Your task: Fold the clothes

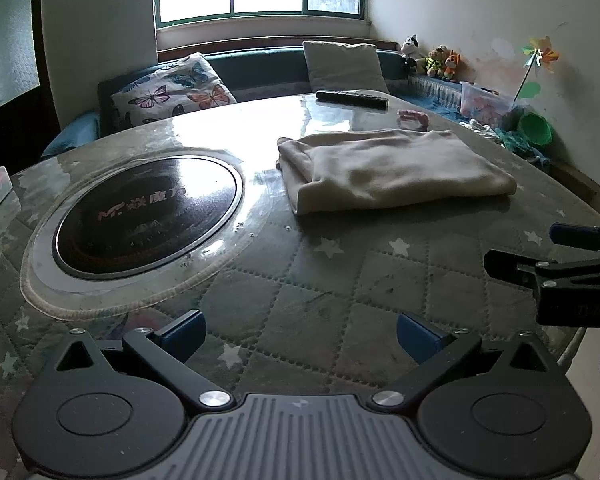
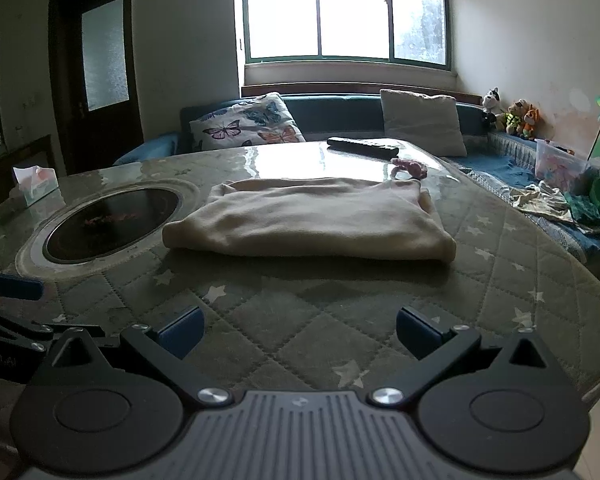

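one folded cream garment [image 2: 312,220] on table [image 2: 340,320]; two grippers, left [image 1: 300,334], right [image 2: 300,332], both agape.

Cream garment [image 2: 312,220] lies folded flat (neat rectangle) on the table.

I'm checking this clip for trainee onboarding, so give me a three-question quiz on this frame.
1. True or false: the left gripper holds the cloth.
2. Which lies nearest the pink item? A) tissue box B) remote C) cooktop
3. Fill in: the right gripper is ____, with nothing between its fingers.

Key: 1 false, it is open and short of the folded cloth. 2 B. 3 open.
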Action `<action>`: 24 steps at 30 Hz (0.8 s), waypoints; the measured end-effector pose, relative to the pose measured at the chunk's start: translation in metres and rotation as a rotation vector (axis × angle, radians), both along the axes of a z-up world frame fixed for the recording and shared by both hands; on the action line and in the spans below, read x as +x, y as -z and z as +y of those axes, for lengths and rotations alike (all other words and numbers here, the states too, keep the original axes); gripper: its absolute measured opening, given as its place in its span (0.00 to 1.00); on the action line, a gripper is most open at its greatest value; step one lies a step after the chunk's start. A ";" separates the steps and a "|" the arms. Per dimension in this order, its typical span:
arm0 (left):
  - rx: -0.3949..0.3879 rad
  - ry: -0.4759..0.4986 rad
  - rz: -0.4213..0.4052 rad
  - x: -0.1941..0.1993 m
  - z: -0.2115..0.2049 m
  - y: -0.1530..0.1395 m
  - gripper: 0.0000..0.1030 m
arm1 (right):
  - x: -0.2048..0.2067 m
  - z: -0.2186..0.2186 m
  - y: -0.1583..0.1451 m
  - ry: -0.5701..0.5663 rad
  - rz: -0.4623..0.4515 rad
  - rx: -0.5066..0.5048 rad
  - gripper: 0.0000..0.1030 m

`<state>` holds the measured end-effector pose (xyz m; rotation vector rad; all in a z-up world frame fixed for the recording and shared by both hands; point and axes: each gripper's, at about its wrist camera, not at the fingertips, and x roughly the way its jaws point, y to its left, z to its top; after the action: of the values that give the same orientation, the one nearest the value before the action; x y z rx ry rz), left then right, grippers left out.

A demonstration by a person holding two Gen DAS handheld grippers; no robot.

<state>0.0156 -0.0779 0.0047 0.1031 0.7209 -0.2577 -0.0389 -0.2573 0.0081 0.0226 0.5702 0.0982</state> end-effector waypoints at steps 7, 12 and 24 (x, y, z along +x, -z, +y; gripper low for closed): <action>0.001 -0.002 0.011 0.002 -0.001 0.003 1.00 | 0.004 0.002 0.005 0.000 0.017 -0.009 1.00; 0.004 -0.003 0.011 0.003 -0.002 0.003 1.00 | 0.008 0.003 0.006 0.004 0.022 -0.015 1.00; 0.017 -0.004 0.017 0.001 -0.007 0.006 1.00 | 0.012 0.003 0.014 0.004 0.037 -0.022 1.00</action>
<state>0.0169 -0.0845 -0.0017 0.1153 0.7405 -0.2486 -0.0266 -0.2544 -0.0061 0.0041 0.6084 0.0876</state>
